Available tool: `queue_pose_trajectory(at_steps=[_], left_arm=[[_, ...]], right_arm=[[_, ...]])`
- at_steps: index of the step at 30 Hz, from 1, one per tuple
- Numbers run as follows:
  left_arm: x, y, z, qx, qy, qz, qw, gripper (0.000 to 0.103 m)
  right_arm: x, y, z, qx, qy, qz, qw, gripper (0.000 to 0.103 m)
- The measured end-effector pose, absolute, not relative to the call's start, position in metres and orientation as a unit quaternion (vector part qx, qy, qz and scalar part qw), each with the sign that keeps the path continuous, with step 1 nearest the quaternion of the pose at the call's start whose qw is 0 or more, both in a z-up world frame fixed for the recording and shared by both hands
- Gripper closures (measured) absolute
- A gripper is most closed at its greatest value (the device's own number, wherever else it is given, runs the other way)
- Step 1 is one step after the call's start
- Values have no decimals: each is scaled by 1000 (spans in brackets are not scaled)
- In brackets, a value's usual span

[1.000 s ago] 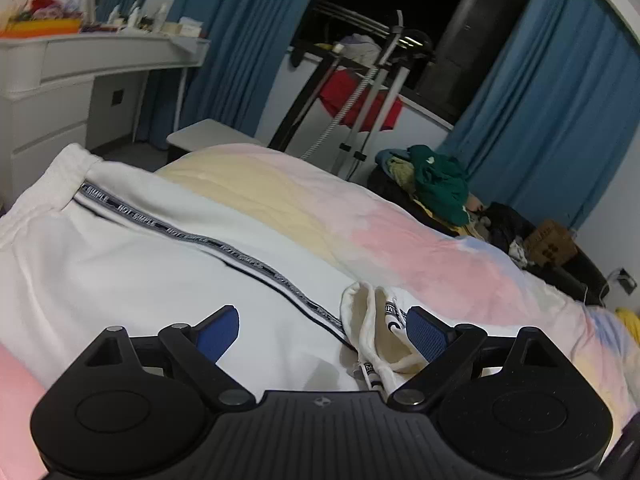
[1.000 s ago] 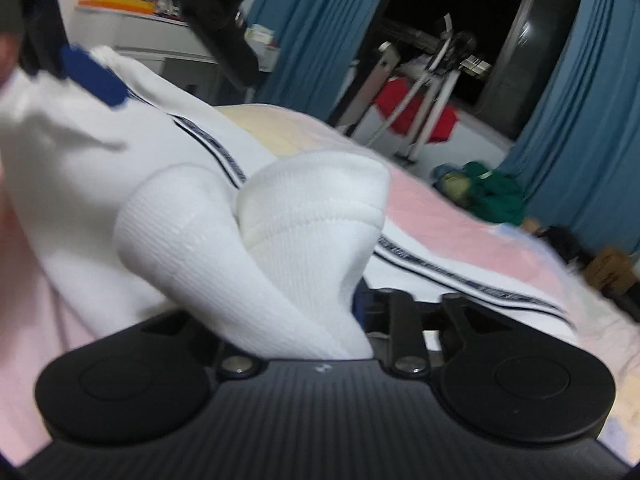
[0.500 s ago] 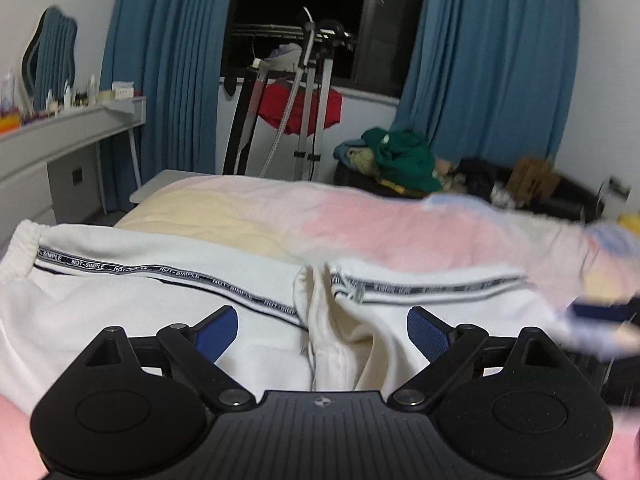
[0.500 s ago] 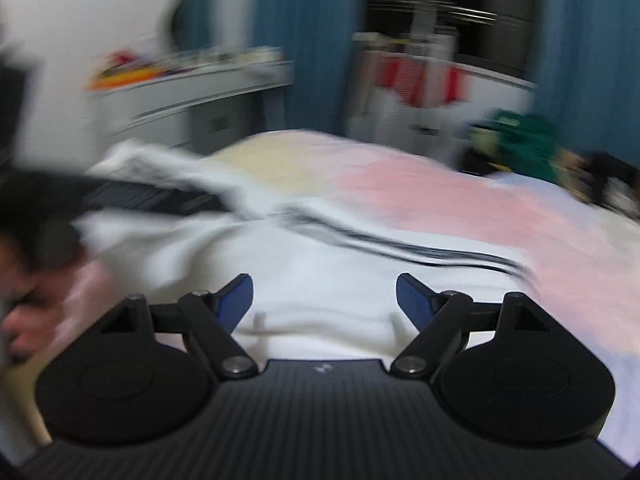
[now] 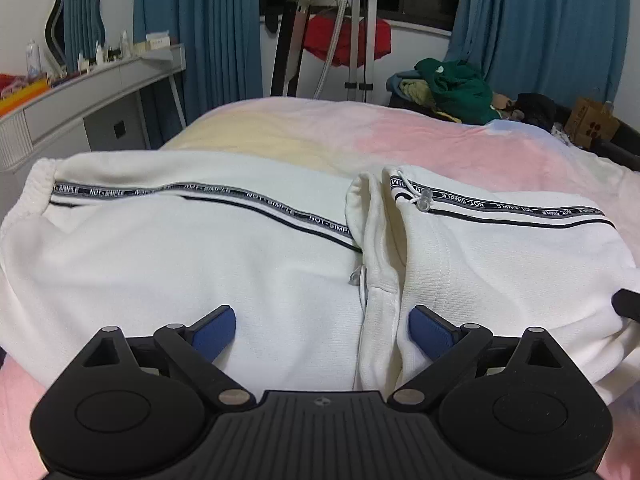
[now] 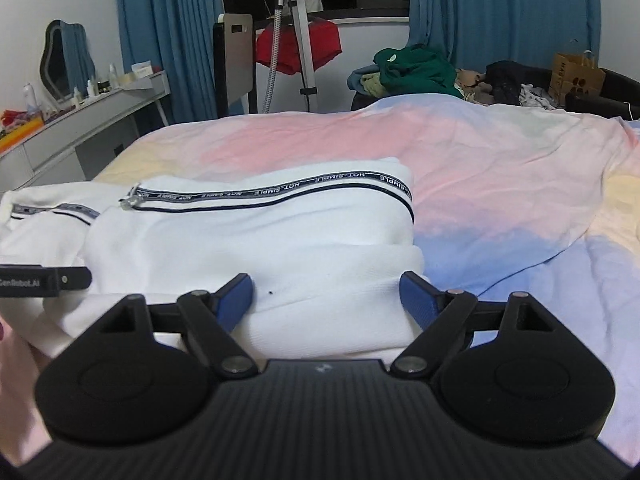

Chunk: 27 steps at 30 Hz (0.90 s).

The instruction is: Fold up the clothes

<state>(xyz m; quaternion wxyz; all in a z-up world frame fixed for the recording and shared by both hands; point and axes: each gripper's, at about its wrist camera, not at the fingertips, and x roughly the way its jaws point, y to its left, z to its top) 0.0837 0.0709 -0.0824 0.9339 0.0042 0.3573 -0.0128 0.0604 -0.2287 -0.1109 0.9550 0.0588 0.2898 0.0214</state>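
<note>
**A:** The white top (image 5: pixel 168 256) lies across the bed (image 6: pixel 500 168), both sides folded in, edges meeting at a loose seam. Left gripper (image 5: pixel 320 326) and right gripper (image 6: pixel 326 296) both hover spread wide, holding nothing. My worry: that ridge of fabric bunches if either one pushes in low, and the fold slides on the soft cover.

**B:** Agreed. A second ago the right gripper had a bunched cuff clamped and lifted; that's been dropped now, and the right panel lies flat.
</note>
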Motion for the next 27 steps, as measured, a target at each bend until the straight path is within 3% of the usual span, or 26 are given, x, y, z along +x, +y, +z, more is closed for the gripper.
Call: queue_pose_trajectory(at_steps=[8,17,27], left_arm=[[77,82,-70,-30,351,-9,936,7],[47,150,-27,-162,342,59,924,4],[43,234,-54,-334,383,199,838,4]], right_arm=[[54,-234,-109,86,283,17,955,19],[49,-247,-110,126,285,11,950,19],[51,-247,-110,133,285,9,949,19]])
